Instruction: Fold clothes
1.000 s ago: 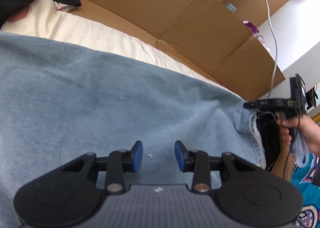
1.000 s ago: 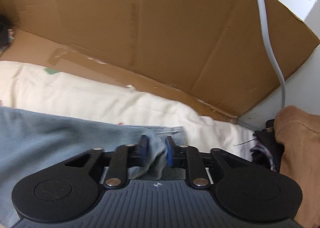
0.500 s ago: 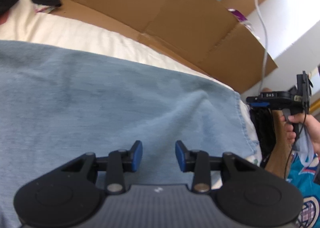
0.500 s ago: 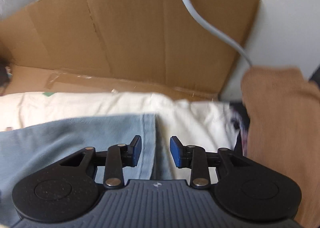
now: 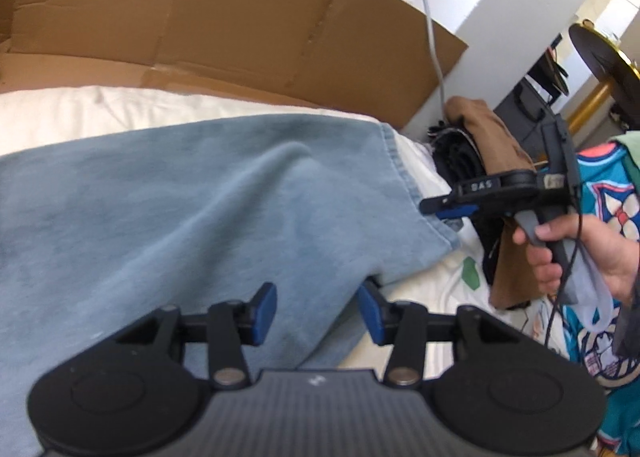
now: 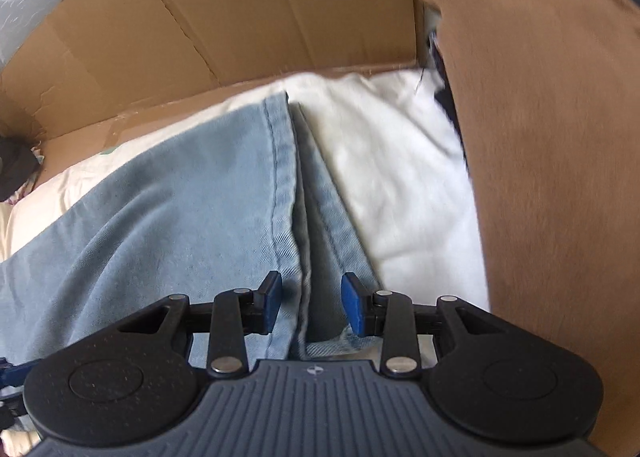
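- We have the light blue denim garment (image 5: 192,209) spread flat on the white bedding (image 5: 80,105), its stitched hem (image 6: 286,185) running from far to near at its right end.
- Our left gripper (image 5: 316,307) hangs over the garment's near right corner. Its jaws have just been opening; they stand apart, and the blue pads (image 5: 264,307) press on nothing, with cloth lying below the gap.
- Our right gripper (image 6: 310,307) points down over the hem. Its jaws have opened over the last second and stand apart, with the hem's double fold lying in the gap and neither pad pinching it.
- From the left wrist view we see the right hand (image 5: 576,253) holding its gripper at the garment's right edge.
- A brown cloth (image 6: 552,145) lies to the right of the bedding, with a dark folded item (image 5: 460,153) just beside it.
- Flattened cardboard (image 5: 200,9) stands along the far side, and a grey cable (image 5: 428,17) hangs down in front of it.
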### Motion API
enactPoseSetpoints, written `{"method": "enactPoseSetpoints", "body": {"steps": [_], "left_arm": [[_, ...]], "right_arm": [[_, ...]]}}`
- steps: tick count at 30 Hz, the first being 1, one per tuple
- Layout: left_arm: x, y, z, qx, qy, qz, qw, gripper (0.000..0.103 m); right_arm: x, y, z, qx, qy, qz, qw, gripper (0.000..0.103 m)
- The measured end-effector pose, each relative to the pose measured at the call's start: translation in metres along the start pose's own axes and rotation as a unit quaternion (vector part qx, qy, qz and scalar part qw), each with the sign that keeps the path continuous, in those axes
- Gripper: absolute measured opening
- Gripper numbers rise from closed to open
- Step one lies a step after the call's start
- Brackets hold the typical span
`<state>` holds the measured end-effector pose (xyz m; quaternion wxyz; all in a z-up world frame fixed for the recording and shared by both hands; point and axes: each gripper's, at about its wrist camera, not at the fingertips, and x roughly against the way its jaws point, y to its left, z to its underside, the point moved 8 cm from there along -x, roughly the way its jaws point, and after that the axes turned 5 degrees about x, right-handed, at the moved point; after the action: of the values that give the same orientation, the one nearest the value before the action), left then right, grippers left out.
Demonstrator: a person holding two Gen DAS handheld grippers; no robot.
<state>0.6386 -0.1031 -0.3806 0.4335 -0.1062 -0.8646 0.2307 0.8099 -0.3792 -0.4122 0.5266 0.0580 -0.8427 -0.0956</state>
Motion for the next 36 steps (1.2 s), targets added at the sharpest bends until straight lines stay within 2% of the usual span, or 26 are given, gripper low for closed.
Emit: {"method": "enactPoseSetpoints", "body": {"steps": [5, 10, 11, 12, 14, 17, 21, 24, 28, 36], "left_arm": [[-0.023, -0.007, 0.006, -0.023, 0.015, -0.006, 0.9996, 0.048], [-0.044, -0.011, 0.008, -0.049, 0.021, -0.026, 0.9982, 0.047], [-0.046, -0.011, 0.008, -0.051, 0.02, -0.029, 0.9981, 0.045], [-0.047, -0.011, 0.008, -0.053, 0.019, -0.032, 0.9979, 0.04], [-0.047, -0.011, 0.007, -0.048, 0.017, -0.032, 0.9982, 0.017], [-0.047, -0.014, 0.005, -0.051, 0.015, -0.029, 0.9982, 0.007], [-0.043, -0.028, 0.004, -0.064, 0.013, -0.009, 0.9978, 0.005], [-0.044, -0.04, 0.004, -0.069, 0.015, 0.004, 0.9975, 0.005], [-0.049, -0.045, 0.011, -0.077, 0.023, 0.003, 0.9967, 0.005], [-0.055, -0.046, 0.021, -0.076, 0.034, 0.008, 0.9965, 0.005]], "right_arm": [[-0.007, 0.011, 0.01, -0.009, 0.024, -0.033, 0.999, 0.04], [-0.014, 0.017, 0.022, -0.031, 0.052, -0.035, 0.998, 0.042], [-0.013, 0.019, 0.022, -0.031, 0.051, -0.034, 0.998, 0.039], [-0.013, 0.02, 0.022, -0.031, 0.05, -0.031, 0.998, 0.025], [-0.012, 0.02, 0.018, -0.021, 0.043, -0.024, 0.999, 0.01], [-0.005, 0.021, 0.009, -0.002, 0.034, -0.01, 0.999, 0.007], [0.007, 0.013, -0.007, 0.006, 0.014, 0.02, 1.0, 0.006], [0.007, 0.007, -0.012, 0.003, 0.015, 0.032, 0.999, 0.006], [-0.001, 0.01, -0.007, 0.022, 0.025, 0.055, 0.998, 0.006], [0.007, 0.0, 0.005, 0.041, 0.034, 0.084, 0.995, 0.005]]}}
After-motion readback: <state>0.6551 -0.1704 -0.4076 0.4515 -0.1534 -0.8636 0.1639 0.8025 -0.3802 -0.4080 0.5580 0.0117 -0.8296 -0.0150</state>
